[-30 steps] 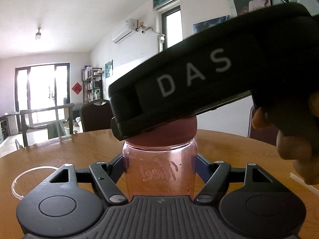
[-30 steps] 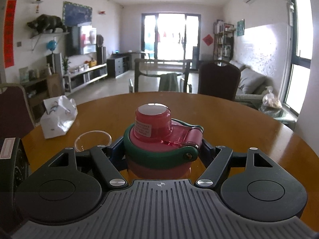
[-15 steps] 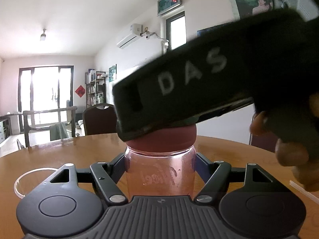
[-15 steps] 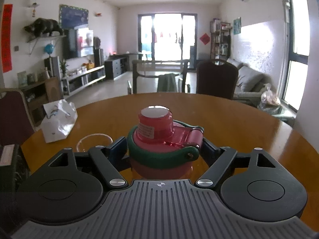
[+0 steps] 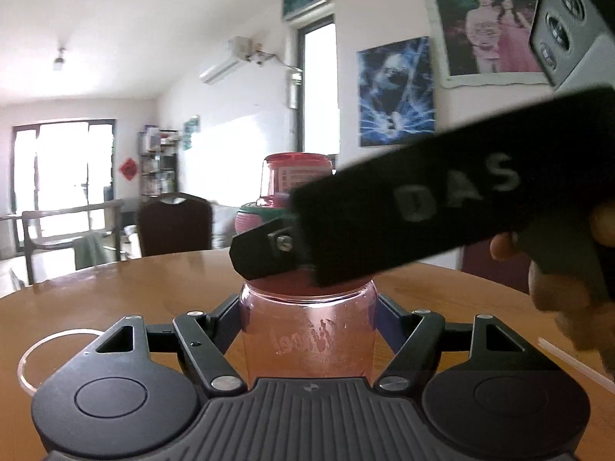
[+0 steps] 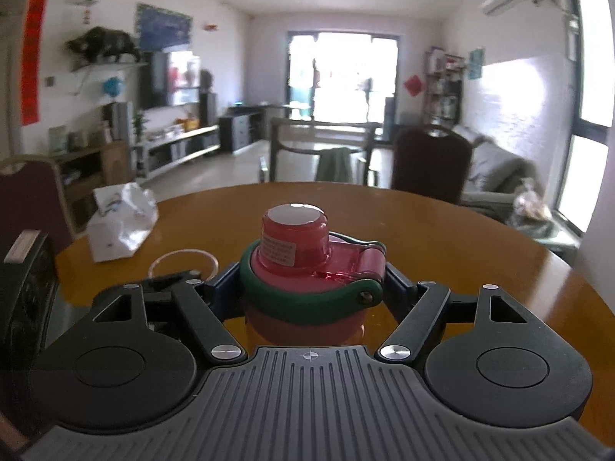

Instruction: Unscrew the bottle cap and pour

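A translucent pink bottle [image 5: 307, 338] stands on the round wooden table [image 5: 115, 284], and my left gripper [image 5: 307, 307] is shut on its body. Its pink cap [image 5: 294, 180] has a green ring and sits on top of the bottle. In the right wrist view my right gripper [image 6: 311, 288] is shut on that cap [image 6: 296, 246], one finger on each side of the green ring. In the left wrist view one of the right gripper's fingers [image 5: 265, 249] reaches in from the right. A hand [image 5: 565, 299] holds the gripper's black body, which hides the bottle's neck.
A clear glass [image 6: 182, 263] stands left of the bottle; its rim [image 5: 38, 349] shows by my left gripper. A white plastic bag [image 6: 119, 226] lies at the table's far left. A dark chair [image 6: 430, 165] stands behind the table. A clear strip [image 5: 569, 361] lies at right.
In the left wrist view the right gripper's body has swung to the right, uncovering the cap's top. The room behind the cap has shifted in the right wrist view. The left gripper keeps its hold.
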Available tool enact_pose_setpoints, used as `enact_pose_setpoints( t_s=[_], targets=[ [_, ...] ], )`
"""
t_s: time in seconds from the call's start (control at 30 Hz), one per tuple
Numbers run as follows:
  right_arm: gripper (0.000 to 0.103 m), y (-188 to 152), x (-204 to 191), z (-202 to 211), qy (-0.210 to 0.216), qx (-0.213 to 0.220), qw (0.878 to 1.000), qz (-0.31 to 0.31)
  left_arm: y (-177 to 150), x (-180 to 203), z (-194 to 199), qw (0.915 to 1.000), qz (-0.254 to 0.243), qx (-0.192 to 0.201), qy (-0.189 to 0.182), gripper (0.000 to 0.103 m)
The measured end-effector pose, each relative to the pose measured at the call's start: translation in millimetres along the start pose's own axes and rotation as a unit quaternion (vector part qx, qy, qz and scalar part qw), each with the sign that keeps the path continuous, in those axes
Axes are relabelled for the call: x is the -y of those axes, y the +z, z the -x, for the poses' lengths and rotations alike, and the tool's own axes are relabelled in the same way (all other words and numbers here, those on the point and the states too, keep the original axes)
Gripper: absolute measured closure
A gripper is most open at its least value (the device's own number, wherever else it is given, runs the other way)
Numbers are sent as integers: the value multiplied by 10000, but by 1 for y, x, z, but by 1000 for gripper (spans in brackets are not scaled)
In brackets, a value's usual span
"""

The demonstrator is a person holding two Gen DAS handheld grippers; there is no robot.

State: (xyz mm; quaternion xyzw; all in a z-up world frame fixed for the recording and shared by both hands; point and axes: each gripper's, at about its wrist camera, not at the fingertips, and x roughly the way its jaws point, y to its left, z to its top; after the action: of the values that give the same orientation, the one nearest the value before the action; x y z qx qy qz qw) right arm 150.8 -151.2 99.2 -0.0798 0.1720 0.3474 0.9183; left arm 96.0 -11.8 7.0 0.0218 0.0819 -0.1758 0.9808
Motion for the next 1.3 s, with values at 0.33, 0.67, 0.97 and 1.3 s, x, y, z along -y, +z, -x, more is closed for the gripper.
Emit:
enact_pose_setpoints(
  t_s=[0.33, 0.67, 0.97, 1.3],
  targets=[
    [25, 1, 33, 2, 1077, 16, 9929, 501, -2, 6, 5, 9995, -104, 40, -287, 32],
    [13, -1, 15, 8, 584, 125, 9978, 278, -6, 18, 8, 9996, 31, 143, 252, 32],
    [30, -3, 0, 14, 137, 222, 9996, 77, -6, 19, 3, 9995, -36, 111, 277, 32],
    [24, -5, -16, 17, -438, 252, 9983, -295, -7, 22, -2, 9991, -151, 88, 395, 32]
  ],
)
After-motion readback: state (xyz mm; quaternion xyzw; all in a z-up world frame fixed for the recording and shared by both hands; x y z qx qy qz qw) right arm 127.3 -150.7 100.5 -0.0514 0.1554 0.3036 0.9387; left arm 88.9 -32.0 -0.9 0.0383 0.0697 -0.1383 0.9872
